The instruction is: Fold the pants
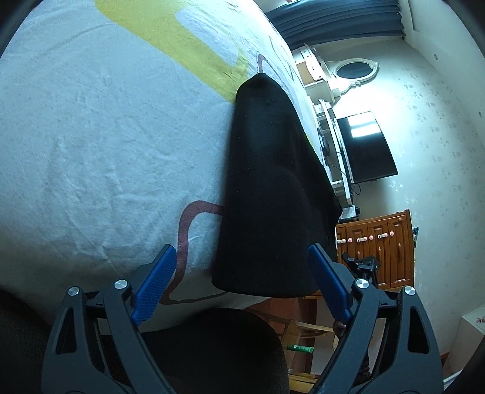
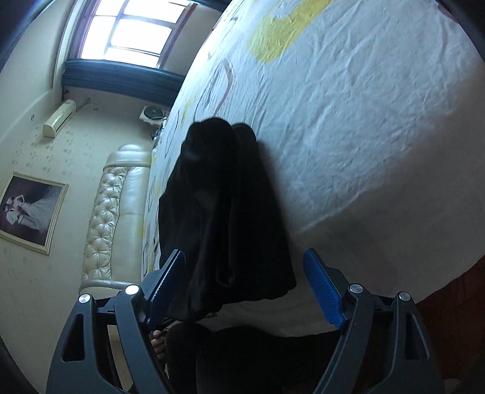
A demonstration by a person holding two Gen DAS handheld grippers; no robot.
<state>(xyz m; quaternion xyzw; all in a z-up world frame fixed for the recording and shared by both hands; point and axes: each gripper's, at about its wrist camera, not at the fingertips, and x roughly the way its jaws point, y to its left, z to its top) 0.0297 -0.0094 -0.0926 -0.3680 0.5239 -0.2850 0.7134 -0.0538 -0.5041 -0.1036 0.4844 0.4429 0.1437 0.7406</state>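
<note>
Black pants point(image 1: 269, 194) lie folded lengthwise on the white patterned bedsheet point(image 1: 91, 151), running away from me toward the far side of the bed. My left gripper point(image 1: 242, 285) is open, its blue pads on either side of the near end of the pants, not touching them. In the right wrist view the pants point(image 2: 224, 218) lie as a rumpled dark strip on the sheet point(image 2: 363, 121). My right gripper point(image 2: 245, 288) is open around their near end, holding nothing.
A TV point(image 1: 366, 148) and a wooden cabinet point(image 1: 379, 245) stand beyond the bed edge in the left wrist view. A padded headboard point(image 2: 115, 206), a framed picture point(image 2: 27, 209) and a window point(image 2: 133, 27) show in the right wrist view. A dark-clothed knee point(image 1: 218, 348) is below the grippers.
</note>
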